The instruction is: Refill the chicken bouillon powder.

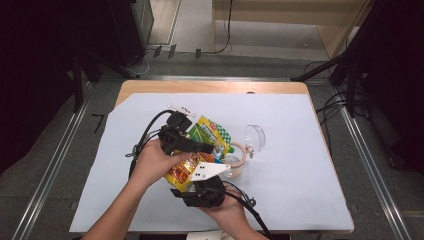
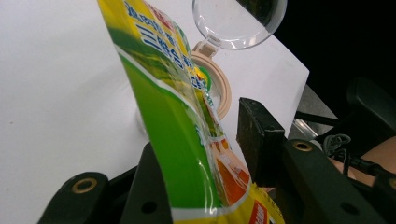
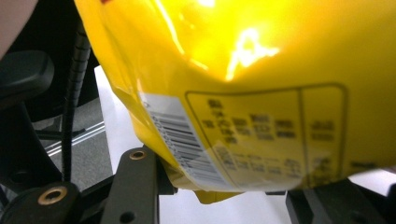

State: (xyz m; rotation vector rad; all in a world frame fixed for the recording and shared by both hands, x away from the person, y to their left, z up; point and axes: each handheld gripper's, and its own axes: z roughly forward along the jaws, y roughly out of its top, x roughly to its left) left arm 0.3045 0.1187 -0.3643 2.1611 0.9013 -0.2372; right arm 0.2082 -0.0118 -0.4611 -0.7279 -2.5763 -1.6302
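Observation:
A yellow and green snack bag (image 1: 210,134) hangs between both grippers above the table's middle. In the left gripper view the bag (image 2: 173,116) runs up between the jaws of my left gripper (image 2: 205,149). It leans on one jaw and a gap shows at the other. My left gripper (image 1: 202,147) reaches over the bag from the left. My right gripper (image 1: 187,180) comes from below, and in the right gripper view my right gripper (image 3: 224,186) is shut on the bottom edge of the bag (image 3: 261,84), near its barcode. A clear jar (image 1: 235,160) with a beige rim (image 2: 223,88) stands under the bag's top end.
The jar's clear lid (image 1: 256,136) is flipped open to the right. A white sheet (image 1: 300,190) covers the wooden table (image 1: 210,86). Cables trail from both grippers toward the near edge. Dark stands and cables stand on the floor around the table.

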